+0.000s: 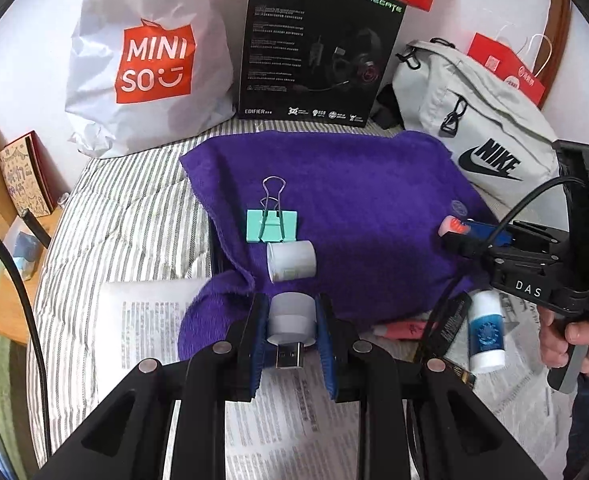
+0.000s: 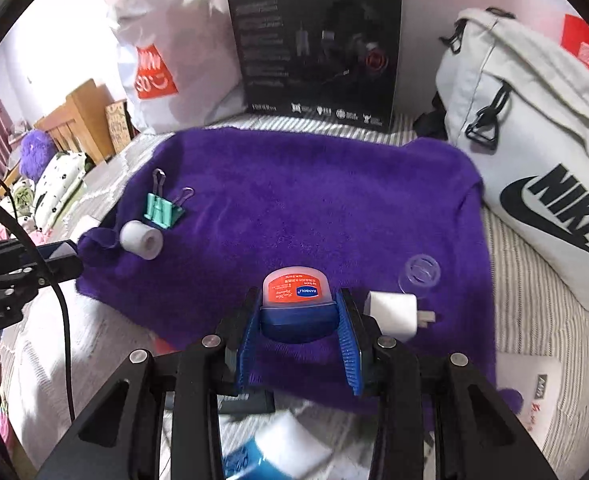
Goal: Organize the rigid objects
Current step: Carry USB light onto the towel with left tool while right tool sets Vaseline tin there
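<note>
Left jaws clamp USB plug [image 1: 290, 336], right jaws clamp jar [image 2: 296, 304]

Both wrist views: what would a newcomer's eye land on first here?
The purple towel spread over the striped bed fills the middle. Each tool is shut on something: the left tool on a white USB plug, the right tool on a blue-lidded jar. A mint binder clip lies on the towel's left part.

One purple towel [image 1: 354, 200], one mint binder clip [image 1: 272, 226], two white cylinders [image 1: 292, 260], one wall plug [image 2: 392, 314], three bags [image 1: 146, 64].
</note>
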The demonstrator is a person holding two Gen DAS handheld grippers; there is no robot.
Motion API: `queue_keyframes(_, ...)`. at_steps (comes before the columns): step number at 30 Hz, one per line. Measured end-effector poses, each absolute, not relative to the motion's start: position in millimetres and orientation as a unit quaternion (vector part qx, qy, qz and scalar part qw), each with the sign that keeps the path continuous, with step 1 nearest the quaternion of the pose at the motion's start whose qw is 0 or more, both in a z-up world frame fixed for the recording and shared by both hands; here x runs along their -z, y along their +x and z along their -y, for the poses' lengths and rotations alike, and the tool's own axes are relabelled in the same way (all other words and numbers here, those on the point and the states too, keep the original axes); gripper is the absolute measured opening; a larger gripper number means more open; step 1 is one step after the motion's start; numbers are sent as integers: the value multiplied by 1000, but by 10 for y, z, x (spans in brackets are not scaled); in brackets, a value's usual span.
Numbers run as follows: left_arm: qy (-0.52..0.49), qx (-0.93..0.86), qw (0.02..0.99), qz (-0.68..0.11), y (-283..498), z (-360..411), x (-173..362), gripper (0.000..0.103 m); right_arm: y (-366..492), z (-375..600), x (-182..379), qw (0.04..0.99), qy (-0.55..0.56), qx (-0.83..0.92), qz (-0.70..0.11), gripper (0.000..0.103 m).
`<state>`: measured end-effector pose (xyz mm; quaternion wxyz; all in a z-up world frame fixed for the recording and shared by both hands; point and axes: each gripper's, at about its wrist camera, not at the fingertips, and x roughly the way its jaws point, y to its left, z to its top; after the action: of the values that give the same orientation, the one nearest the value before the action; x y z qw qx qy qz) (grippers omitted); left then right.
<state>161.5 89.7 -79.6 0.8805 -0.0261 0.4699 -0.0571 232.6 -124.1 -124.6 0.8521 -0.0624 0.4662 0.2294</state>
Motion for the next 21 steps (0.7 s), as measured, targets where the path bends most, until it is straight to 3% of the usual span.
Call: queue_keyframes(21, -13, 57, 863, -502, 1953, -814, 1095, 23, 2504, 1121, 1499, 833, -95, -239, -490, 37)
